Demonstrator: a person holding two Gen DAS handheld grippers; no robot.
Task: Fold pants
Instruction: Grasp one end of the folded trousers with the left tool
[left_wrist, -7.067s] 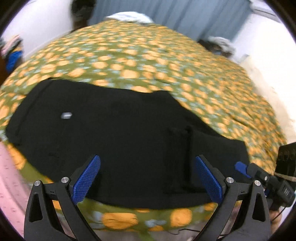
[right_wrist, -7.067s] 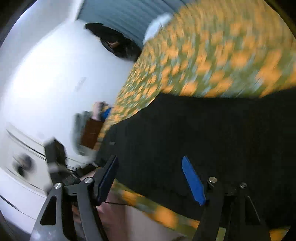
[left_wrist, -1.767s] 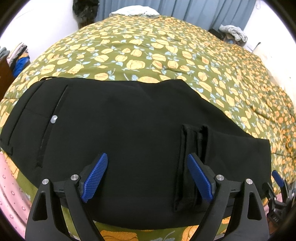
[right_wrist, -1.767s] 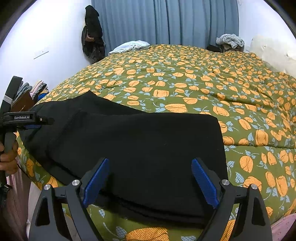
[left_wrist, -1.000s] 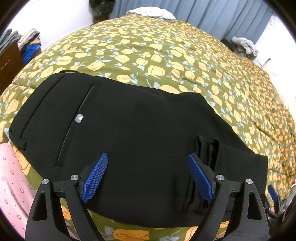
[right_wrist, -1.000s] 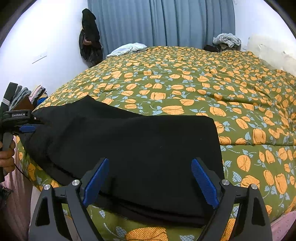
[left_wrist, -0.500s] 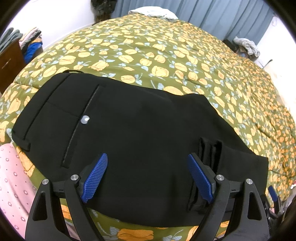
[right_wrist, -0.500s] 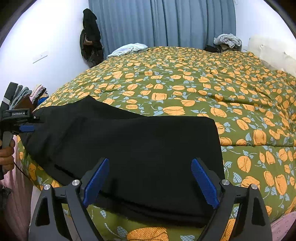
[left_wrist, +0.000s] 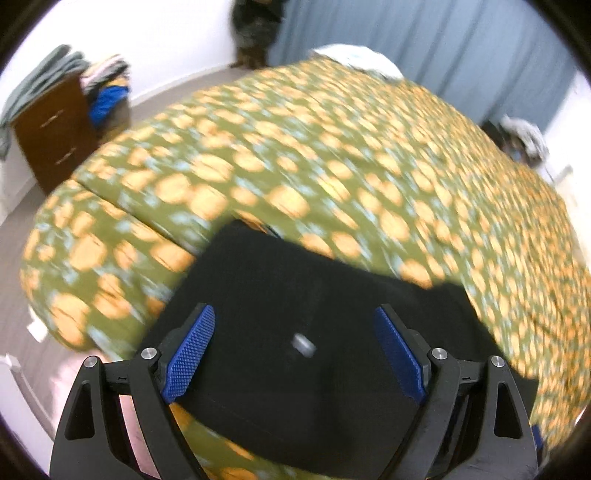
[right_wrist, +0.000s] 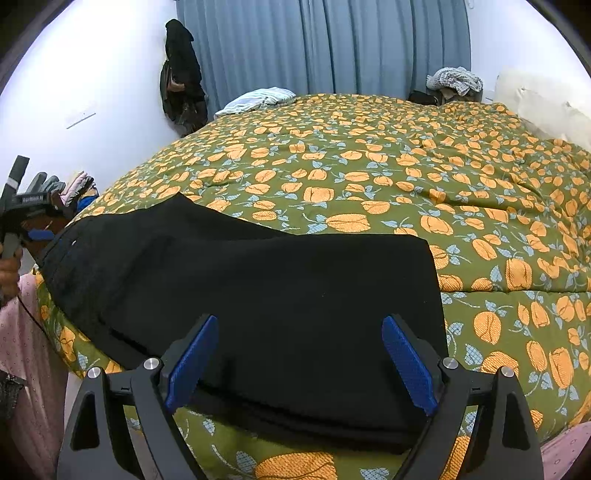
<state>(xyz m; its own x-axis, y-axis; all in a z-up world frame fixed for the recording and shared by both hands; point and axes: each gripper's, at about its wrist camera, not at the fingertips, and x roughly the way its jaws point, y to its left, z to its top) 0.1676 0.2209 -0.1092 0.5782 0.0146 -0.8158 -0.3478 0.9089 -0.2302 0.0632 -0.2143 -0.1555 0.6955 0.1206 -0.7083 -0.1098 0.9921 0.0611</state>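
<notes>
Pants (right_wrist: 258, 295) lie flat along the near edge of the bed (right_wrist: 369, 166), black on the flowered cover, already doubled leg on leg as far as I can judge, with stacked layers showing at the edge closest to me. My right gripper (right_wrist: 295, 354) hangs just over the cuff end, jaws spread wide with nothing between the pads, only cloth below them. My left gripper (left_wrist: 295, 350) hangs over the waist end, jaws equally spread and empty; its view is smeared, but I can make out a small pale button (left_wrist: 303, 344) on the dark fabric between the pads. In the right view I see the left tool at the far left of the pants, in a hand (right_wrist: 7, 273) by the waistband. I read this as the step between folds: the lengthwise fold looks done, the crosswise fold not yet begun. The next move, I think, calls for both grippers to drop to one end, pinch all the layers together at the two corners, and carry that end over to the other without letting the lower layers slide. Farther off, a brown drawer chest (left_wrist: 55, 133) stands beside the bed with clothes piled on top; whether its drawers hold anything I cannot tell. Beyond, a pale cloth (right_wrist: 258, 99) lies at the bed's far edge before the curtain (right_wrist: 332, 44).
</notes>
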